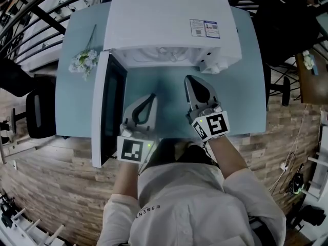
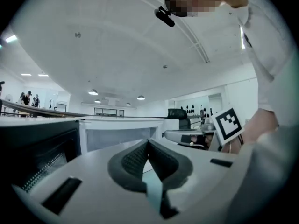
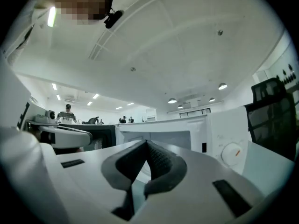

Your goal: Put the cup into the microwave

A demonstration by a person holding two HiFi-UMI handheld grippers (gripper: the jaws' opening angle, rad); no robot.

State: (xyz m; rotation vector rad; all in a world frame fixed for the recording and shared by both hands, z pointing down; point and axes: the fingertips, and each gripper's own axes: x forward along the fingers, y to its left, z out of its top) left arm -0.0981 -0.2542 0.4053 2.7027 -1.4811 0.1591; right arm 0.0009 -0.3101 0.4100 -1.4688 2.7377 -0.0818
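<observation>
Overhead, the head view gives me the white microwave (image 1: 169, 14) on a pale teal table (image 1: 246, 101). Its door (image 1: 105, 111) is swung open at left, a flower sprig (image 1: 84, 60) lies beside it, and the floor (image 1: 46, 188) is wood plank. The left gripper (image 1: 151, 96) and right gripper (image 1: 190, 79) hover before the cavity. A pale shape (image 1: 165, 51) inside may be the cup; I cannot tell. In the left gripper view the jaws are closed on nothing, under a white ceiling (image 2: 117, 41). In the right gripper view the jaws are together and empty, with the dial (image 3: 231, 153) at right.
</observation>
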